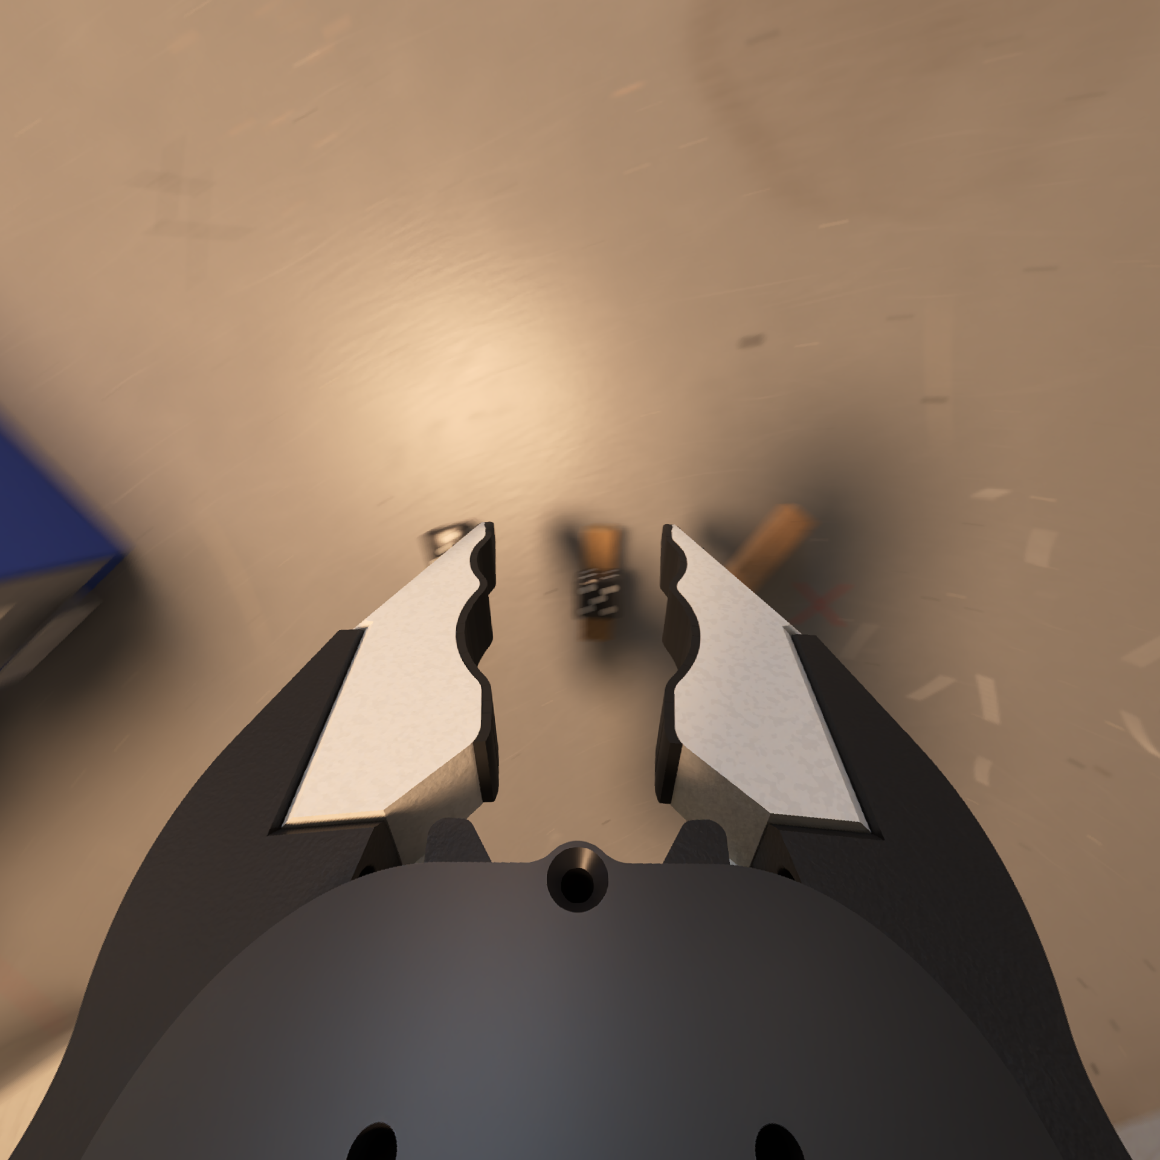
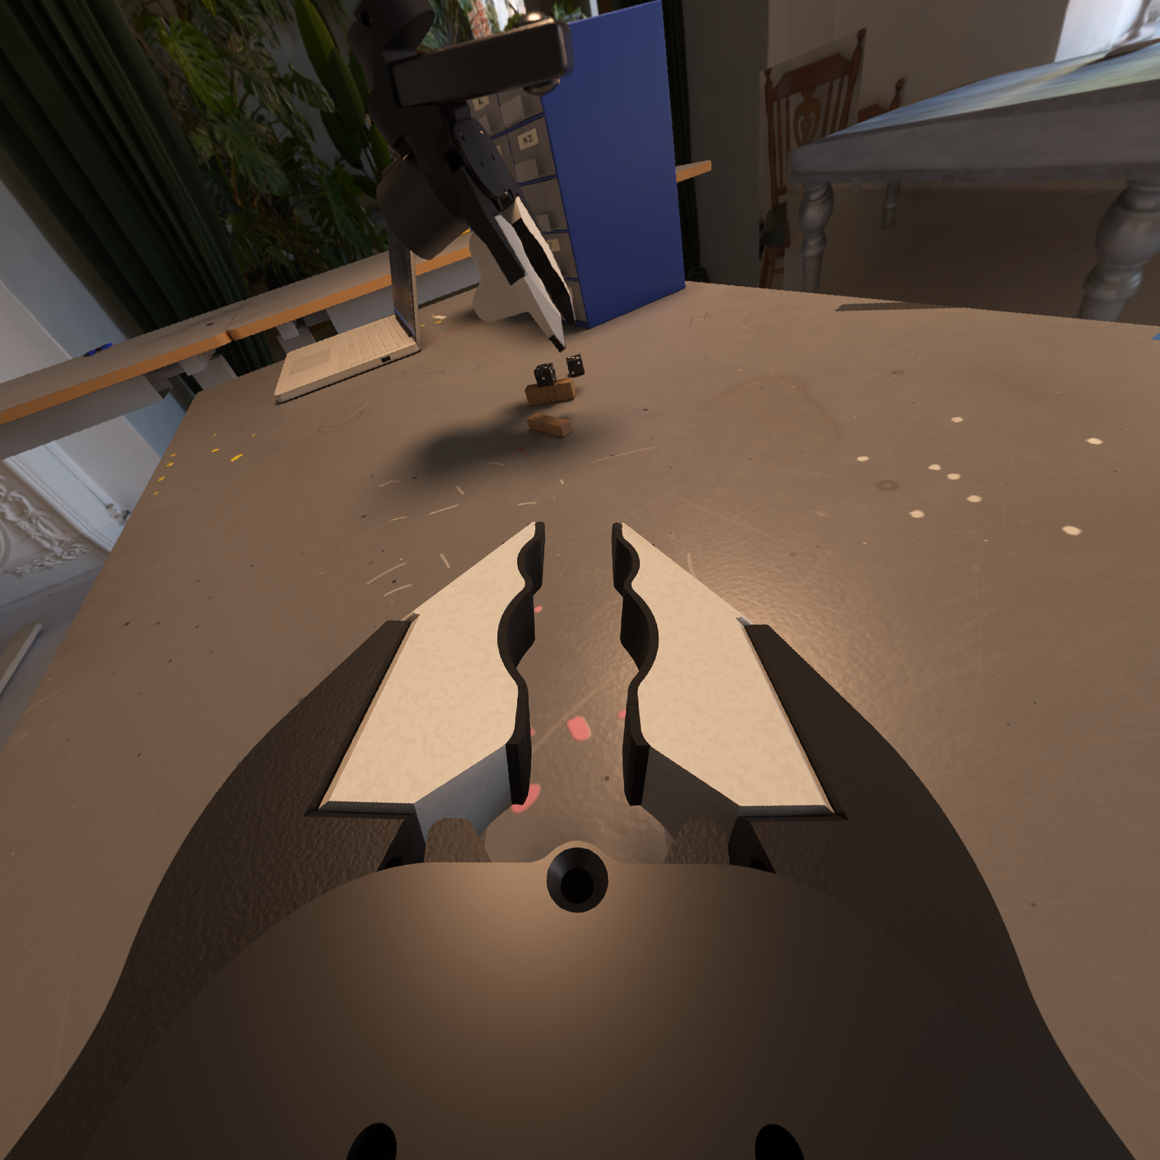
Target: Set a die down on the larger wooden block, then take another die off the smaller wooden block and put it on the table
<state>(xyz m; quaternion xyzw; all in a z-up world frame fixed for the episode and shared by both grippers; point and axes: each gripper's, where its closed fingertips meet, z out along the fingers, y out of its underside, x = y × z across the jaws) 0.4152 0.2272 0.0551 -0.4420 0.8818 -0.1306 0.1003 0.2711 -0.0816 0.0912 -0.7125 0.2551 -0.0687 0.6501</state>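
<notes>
In the left wrist view my left gripper [image 1: 577,533] is open and empty, looking down on the table. Between its fingers, below, a black die [image 1: 599,590] sits on a wooden block [image 1: 601,546]. A second black die [image 1: 449,540] lies on the table, partly hidden by the left finger. Another wooden block [image 1: 772,543] lies bare to the right. The right wrist view shows the left gripper [image 2: 557,344] hovering above the die [image 2: 544,375] on its block [image 2: 550,392], the loose die [image 2: 575,365] and the bare block [image 2: 549,425]. My right gripper [image 2: 577,533] is open, empty and far from them.
A blue drawer cabinet [image 2: 618,163] stands behind the dice and shows at the left edge of the left wrist view [image 1: 44,502]. A white laptop [image 2: 351,354] lies open at the table's far left. A grey table [image 2: 979,138] stands beyond the right edge.
</notes>
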